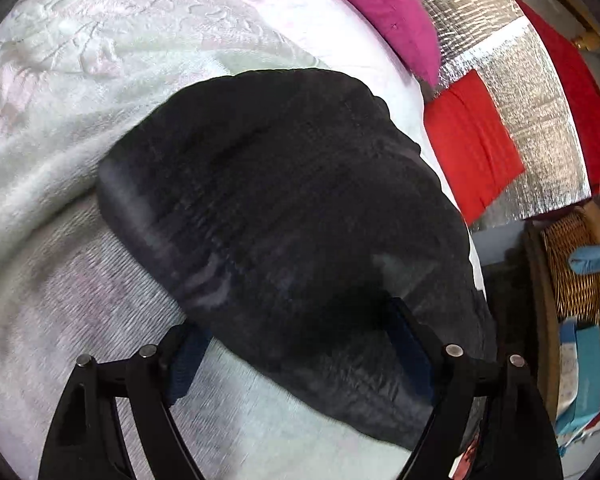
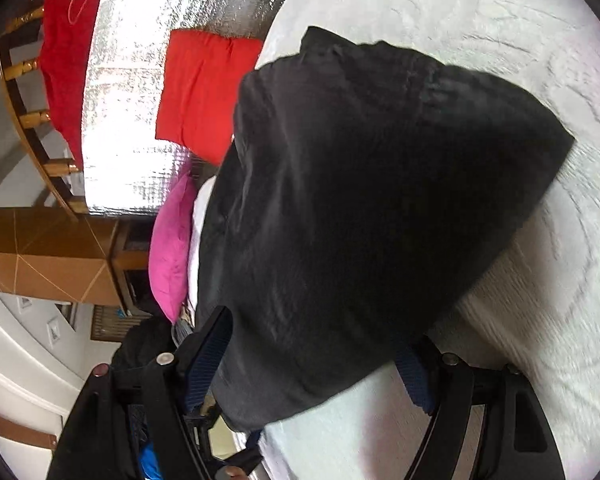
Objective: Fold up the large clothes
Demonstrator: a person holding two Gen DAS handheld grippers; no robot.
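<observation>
The bed (image 1: 60, 80) fills most of both views, covered by a pale, softly embossed spread that turns to a ribbed, towel-like weave nearer the cameras. On it lies the black garment (image 1: 284, 208), a thick, already bundled mass of matte, finely ribbed cloth with a rounded far edge in the left view and a blunt corner pointing right in the right view (image 2: 360, 200). Behind it stand a crinkled silver foil panel (image 1: 532, 128), a red cushion (image 1: 472, 148) and a magenta pillow (image 1: 380, 12), smooth and plump against the glittering foil. The left tongs (image 1: 300, 344) stand wide open, the near hem of the garment lying between their blue-padded fingers (image 1: 188, 360) without being pinched. The right tongs (image 2: 316, 360) are likewise spread wide around the cloth's near edge, and whether their pads press on it I cannot tell for certain; they look slack. The risk, as I judge it, is that closing on so thick a bundle catches only the top layer, so that lifting peels the fold apart, or that the bedspread beneath is nipped along with it and drags.
</observation>
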